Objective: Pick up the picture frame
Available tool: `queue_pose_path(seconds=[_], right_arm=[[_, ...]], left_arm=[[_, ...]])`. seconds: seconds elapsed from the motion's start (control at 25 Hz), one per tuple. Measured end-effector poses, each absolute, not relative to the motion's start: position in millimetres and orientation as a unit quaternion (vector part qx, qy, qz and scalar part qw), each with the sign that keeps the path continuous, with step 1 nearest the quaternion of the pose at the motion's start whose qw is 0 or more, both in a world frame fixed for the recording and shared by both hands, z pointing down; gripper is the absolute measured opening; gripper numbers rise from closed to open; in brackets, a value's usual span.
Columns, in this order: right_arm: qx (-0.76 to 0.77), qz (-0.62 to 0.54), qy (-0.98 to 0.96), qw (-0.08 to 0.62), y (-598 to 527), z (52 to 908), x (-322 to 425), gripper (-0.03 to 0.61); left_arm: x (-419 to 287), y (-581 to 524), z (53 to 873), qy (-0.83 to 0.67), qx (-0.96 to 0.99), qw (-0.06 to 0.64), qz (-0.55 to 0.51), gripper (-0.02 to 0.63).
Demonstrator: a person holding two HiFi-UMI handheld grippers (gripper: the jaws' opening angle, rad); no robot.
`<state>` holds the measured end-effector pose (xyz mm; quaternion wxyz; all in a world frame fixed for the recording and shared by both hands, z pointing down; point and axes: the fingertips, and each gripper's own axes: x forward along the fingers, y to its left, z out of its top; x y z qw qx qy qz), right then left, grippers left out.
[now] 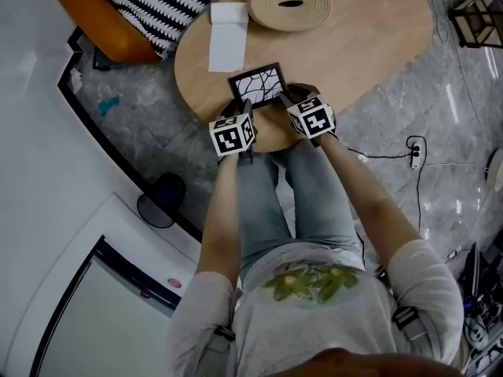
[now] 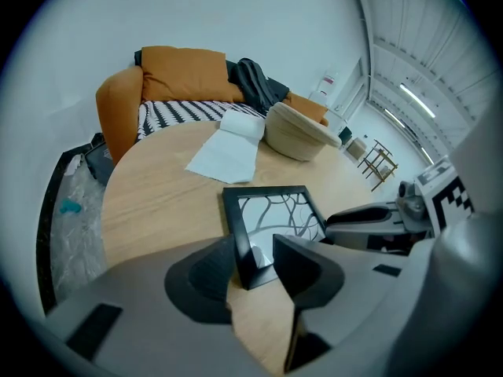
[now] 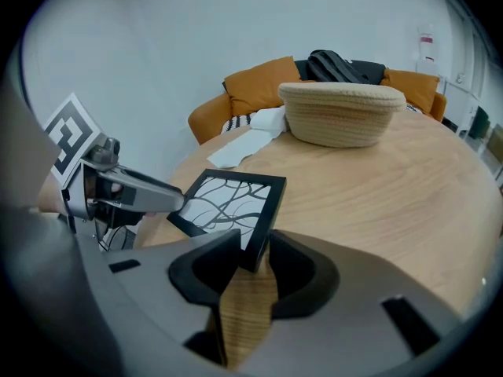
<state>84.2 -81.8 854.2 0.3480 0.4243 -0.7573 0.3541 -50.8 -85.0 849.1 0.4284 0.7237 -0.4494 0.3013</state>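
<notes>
A small black picture frame (image 1: 257, 83) with a black branch pattern on white sits at the near edge of the round wooden table (image 1: 369, 38). My left gripper (image 1: 244, 107) holds its near left corner; in the left gripper view the jaws (image 2: 253, 258) press either side of the frame (image 2: 271, 214). My right gripper (image 1: 284, 96) is shut on the near right corner, with the frame's edge (image 3: 263, 210) pinched between its jaws (image 3: 253, 254). Each gripper shows in the other's view: the right gripper (image 2: 377, 222) and the left gripper (image 3: 134, 191). I cannot tell whether the frame is off the table.
A woven basket (image 1: 290, 3) stands at the table's far side, with a white folded sheet (image 1: 228, 36) to its left. An orange sofa (image 1: 102, 14) with a striped cushion (image 1: 169, 2) lies beyond. A power strip (image 1: 415, 154) and cable lie on the floor at right.
</notes>
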Motion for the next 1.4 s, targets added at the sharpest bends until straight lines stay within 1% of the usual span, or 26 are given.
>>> queue_pose_path(seconds=[0.24, 0.4, 0.64, 0.8, 0.84, 1.0, 1.4], right_arm=[[0.421, 0.361, -0.759, 0.34, -81, 857, 82, 0.114], [0.417, 0.368, -0.76, 0.335, -83, 857, 82, 0.115], [0.418, 0.384, -0.757, 0.324, -83, 857, 82, 0.112], [0.418, 0.381, -0.756, 0.33, -82, 858, 83, 0.107], [0.418, 0.38, -0.756, 0.331, -82, 858, 83, 0.106], [0.426, 0.385, -0.749, 0.33, -82, 857, 84, 0.084], [0.431, 0.394, -0.739, 0.336, -81, 856, 86, 0.078]], left_arm=[[-54, -80, 861, -0.449, 0.716, 0.435, 0.311, 0.161], [-55, -80, 864, -0.454, 0.71, 0.447, 0.298, 0.156], [-58, -81, 864, -0.466, 0.702, 0.447, 0.3, 0.126], [-58, -81, 865, -0.468, 0.7, 0.445, 0.303, 0.115], [-58, -81, 865, -0.468, 0.7, 0.444, 0.305, 0.103], [-59, -80, 865, -0.469, 0.699, 0.444, 0.306, 0.097], [-57, -80, 861, -0.468, 0.698, 0.443, 0.311, 0.094]])
